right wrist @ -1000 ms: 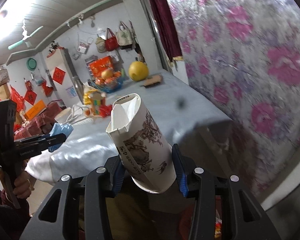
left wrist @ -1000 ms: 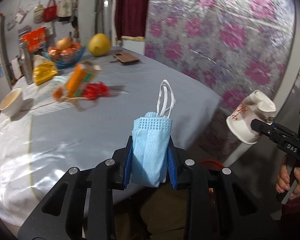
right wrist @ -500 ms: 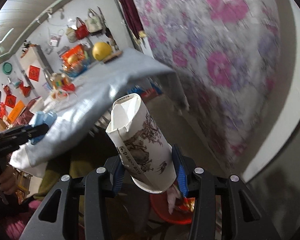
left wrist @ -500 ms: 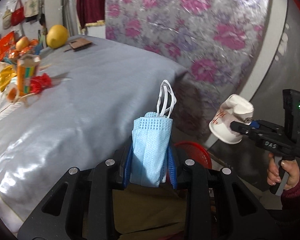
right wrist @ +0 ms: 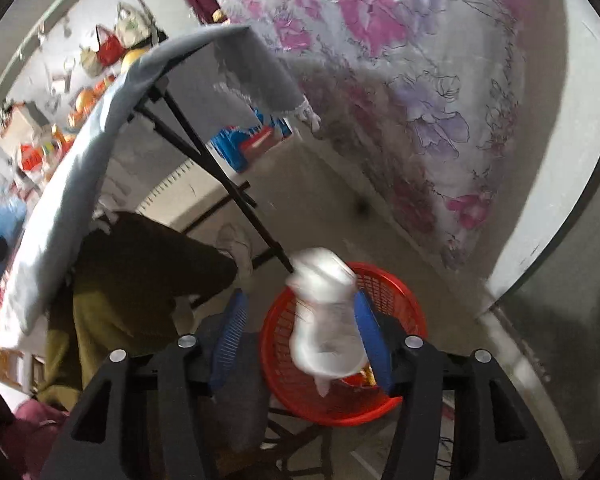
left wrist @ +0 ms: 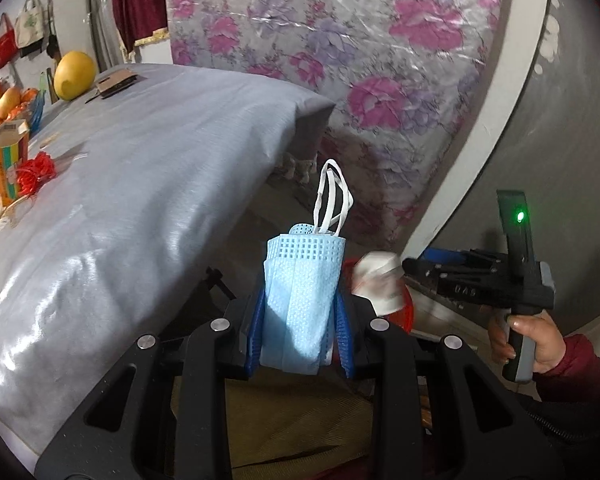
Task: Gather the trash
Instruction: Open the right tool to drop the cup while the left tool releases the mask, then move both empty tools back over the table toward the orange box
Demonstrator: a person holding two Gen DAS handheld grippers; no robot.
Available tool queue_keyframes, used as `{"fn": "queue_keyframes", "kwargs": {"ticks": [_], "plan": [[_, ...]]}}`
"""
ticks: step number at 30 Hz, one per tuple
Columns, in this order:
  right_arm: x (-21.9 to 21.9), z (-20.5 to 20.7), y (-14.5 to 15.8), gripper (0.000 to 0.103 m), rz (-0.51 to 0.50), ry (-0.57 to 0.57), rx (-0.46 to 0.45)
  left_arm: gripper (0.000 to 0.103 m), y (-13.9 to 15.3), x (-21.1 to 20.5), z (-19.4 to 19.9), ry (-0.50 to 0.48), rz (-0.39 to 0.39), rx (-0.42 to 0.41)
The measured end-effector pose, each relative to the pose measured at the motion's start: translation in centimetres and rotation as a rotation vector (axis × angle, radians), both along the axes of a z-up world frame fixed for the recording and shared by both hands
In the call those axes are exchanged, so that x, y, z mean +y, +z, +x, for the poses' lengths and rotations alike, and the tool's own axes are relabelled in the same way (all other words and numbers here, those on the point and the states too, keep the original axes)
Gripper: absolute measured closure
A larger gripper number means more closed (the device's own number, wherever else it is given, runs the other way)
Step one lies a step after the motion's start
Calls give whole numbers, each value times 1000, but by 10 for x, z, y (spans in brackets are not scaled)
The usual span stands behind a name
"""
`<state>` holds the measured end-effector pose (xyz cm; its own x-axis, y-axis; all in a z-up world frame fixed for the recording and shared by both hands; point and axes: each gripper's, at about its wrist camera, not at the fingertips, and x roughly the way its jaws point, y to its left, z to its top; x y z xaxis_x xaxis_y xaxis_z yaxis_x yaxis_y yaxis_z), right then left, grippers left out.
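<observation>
My left gripper [left wrist: 300,320] is shut on a folded blue face mask [left wrist: 302,300], whose white ear loops stick up past the pads. In the right wrist view, my right gripper [right wrist: 300,336] points down over a red mesh basket [right wrist: 400,308] on the floor. Its jaws are opening. A white paper cup [right wrist: 324,312], blurred, lies between them against the right pad, and the left pad stands well off it. From the left wrist view the right gripper [left wrist: 416,274] and the blurred cup [left wrist: 380,284] show at the right, held by a hand [left wrist: 536,340].
A table under a grey cloth [left wrist: 140,168] fills the left, with a yellow pomelo [left wrist: 75,75], a carton [left wrist: 9,160] and red ribbon [left wrist: 36,170] on it. Black folding legs [right wrist: 220,168] and an olive-trousered leg [right wrist: 140,280] stand beside the basket. A floral mattress [left wrist: 360,60] leans behind.
Both grippers have sunk beside the table edge toward the floor. The right jaws have spread and the cup has come loose over the red basket. The mask stays gripped.
</observation>
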<state>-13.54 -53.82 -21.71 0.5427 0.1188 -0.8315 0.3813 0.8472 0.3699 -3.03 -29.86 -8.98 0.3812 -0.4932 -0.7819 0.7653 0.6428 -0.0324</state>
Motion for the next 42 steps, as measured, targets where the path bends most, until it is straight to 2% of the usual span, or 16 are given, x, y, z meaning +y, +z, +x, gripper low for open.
{"fn": "queue_keyframes", "kwargs": {"ticks": [5, 9, 24, 30, 31, 33, 35, 42], "plan": [[-8, -9, 29, 45, -81, -31, -61, 72, -6, -12, -4, -32, 15, 12], [-15, -13, 39, 43, -86, -48, -95, 72, -13, -24, -9, -63, 34, 14], [-23, -21, 52, 43, -94, -65, -129, 71, -51, -82, -22, -203, 109, 75], [-32, -27, 52, 43, -85, -92, -137, 68, -66, -107, -25, -254, 140, 98], [-33, -28, 51, 43, -84, -95, -139, 65, -68, -110, -25, -257, 142, 105], [-35, -29, 52, 43, -77, -100, -144, 51, -73, -114, -23, -257, 147, 113], [-35, -29, 53, 43, -76, -99, -150, 32, -75, -111, -20, -241, 140, 114], [-31, -29, 57, 43, -76, -91, -164, 21, -67, -89, -10, -163, 109, 79]]}}
